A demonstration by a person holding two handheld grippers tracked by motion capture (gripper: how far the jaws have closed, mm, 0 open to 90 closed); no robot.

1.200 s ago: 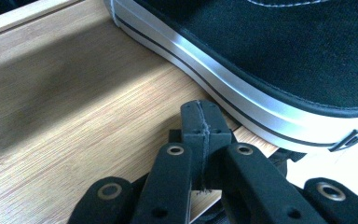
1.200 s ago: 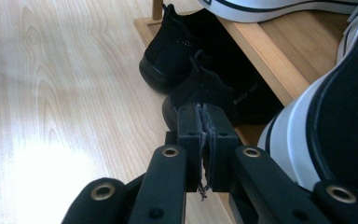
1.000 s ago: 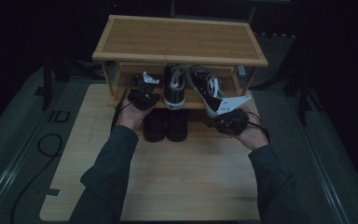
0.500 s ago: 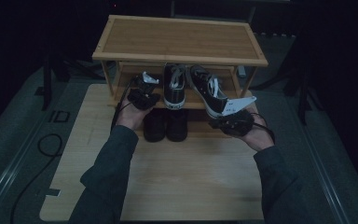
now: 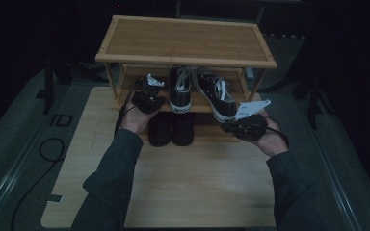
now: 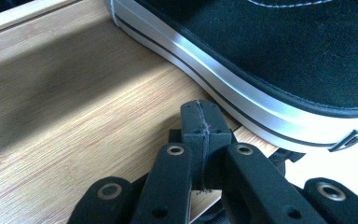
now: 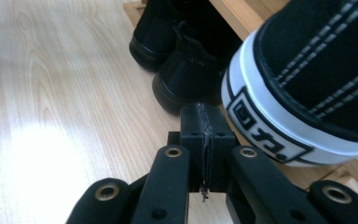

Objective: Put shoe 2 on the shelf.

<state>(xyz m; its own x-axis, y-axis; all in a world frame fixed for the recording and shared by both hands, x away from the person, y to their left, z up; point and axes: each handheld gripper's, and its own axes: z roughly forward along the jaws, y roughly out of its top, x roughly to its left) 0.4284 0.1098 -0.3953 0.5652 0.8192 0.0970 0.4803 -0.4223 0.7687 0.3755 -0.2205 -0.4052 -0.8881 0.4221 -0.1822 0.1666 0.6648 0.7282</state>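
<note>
Two black sneakers with white soles stand on the rack's middle shelf, the left sneaker (image 5: pixel 180 89) straight and the right sneaker (image 5: pixel 217 96) angled. My left gripper (image 5: pixel 149 94) rests on that shelf beside the left sneaker's sole (image 6: pixel 242 93); its jaws (image 6: pixel 200 116) are shut and empty. My right gripper (image 5: pixel 238 126) sits just below the right sneaker's heel (image 7: pixel 284 102). Its jaws (image 7: pixel 203 121) have just closed the last bit and are shut, with nothing between them.
The wooden shoe rack (image 5: pixel 188 41) has a bare top board. A pair of black shoes (image 5: pixel 171 127) stands under the shelf on the light wooden tabletop (image 5: pixel 192 183) and appears ahead of my right gripper (image 7: pixel 182 60). A cable (image 5: pixel 48 149) lies at the left.
The right hand has drifted slightly right and toward the near side. The left hand and both sneakers stay where they were.
</note>
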